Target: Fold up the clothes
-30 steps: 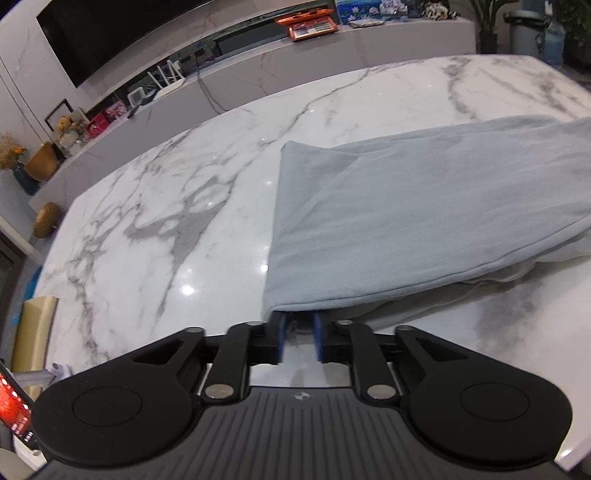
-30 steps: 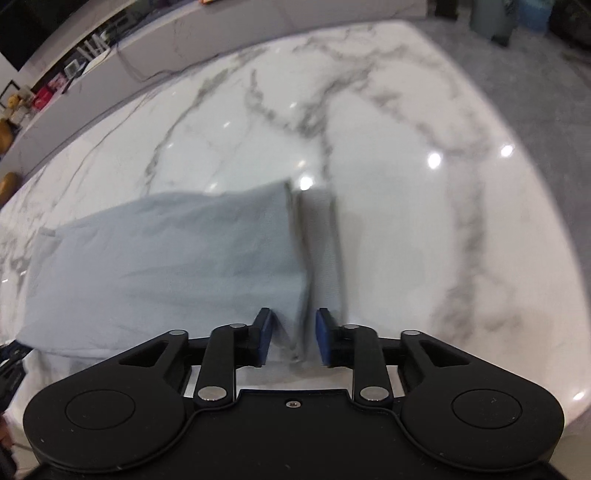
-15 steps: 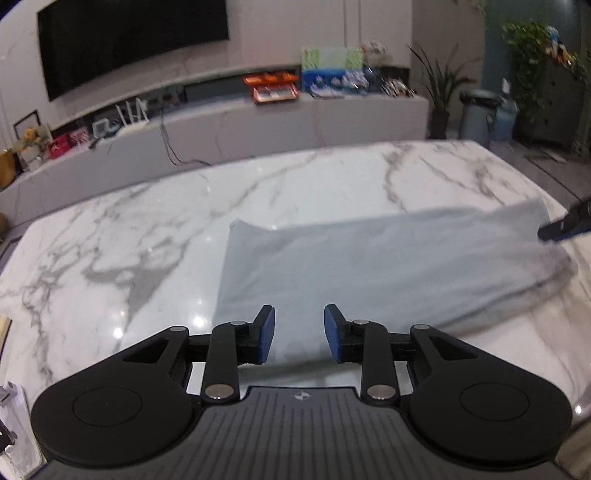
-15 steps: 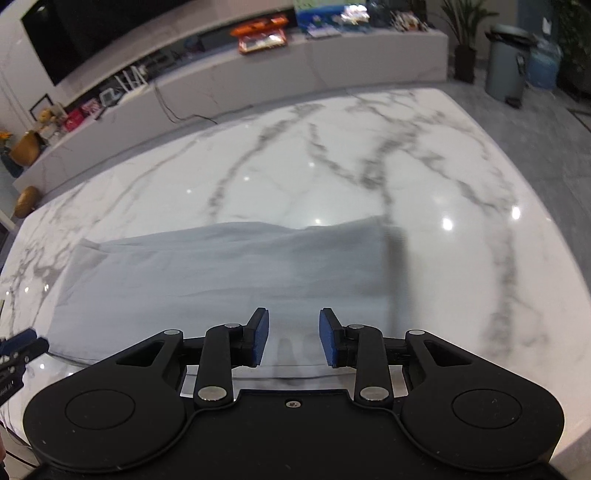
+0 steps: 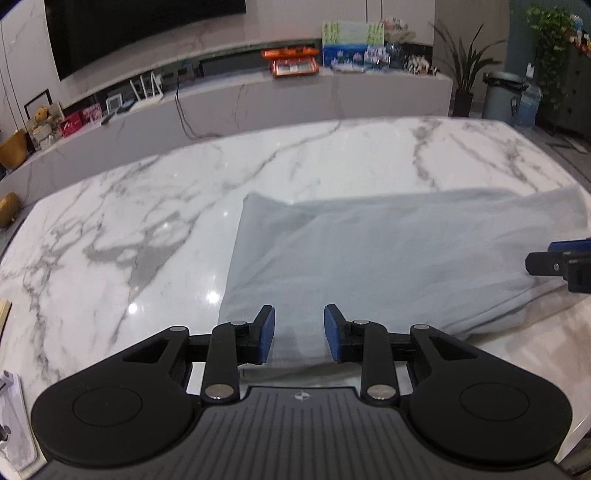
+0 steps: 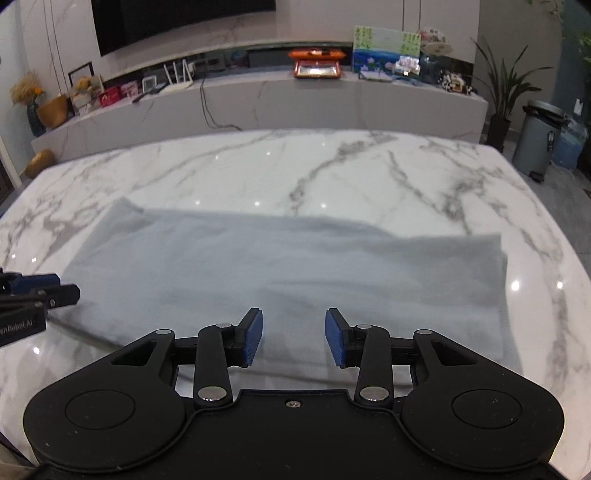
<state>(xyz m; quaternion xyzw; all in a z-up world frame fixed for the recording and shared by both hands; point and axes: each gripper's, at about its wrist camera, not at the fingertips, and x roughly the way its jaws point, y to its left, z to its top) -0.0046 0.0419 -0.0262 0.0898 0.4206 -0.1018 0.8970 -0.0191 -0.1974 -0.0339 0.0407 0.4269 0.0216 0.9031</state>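
In the left wrist view, the marble surface [image 5: 155,229] fills the left and centre of the frame, with a dark screen [image 5: 140,29] at the upper left and an orange tray [image 5: 291,61] on the long ledge behind. The grey garment [image 5: 388,258] lies folded into a long band across the centre and right of the frame, its near edge just beyond the gripper's blue pads. The left hand-held gripper [image 5: 299,338] at the lower centre has its jaws apart, with nothing clamped; cloth shows through the gap, but the pads do not press on it. At the right edge the other gripper's tip pokes in over the garment's end.

In the right wrist view, the left gripper's tip shows at the left edge, by the garment's [image 6: 288,273] near left corner. The band runs across the middle of the frame on the surface [image 6: 332,173]. The right hand-held gripper [image 6: 293,339] at the lower centre has just been opening; its jaws stand apart over the cloth's near edge, gripping nothing. A grey bin [image 6: 537,138] stands at the upper right.
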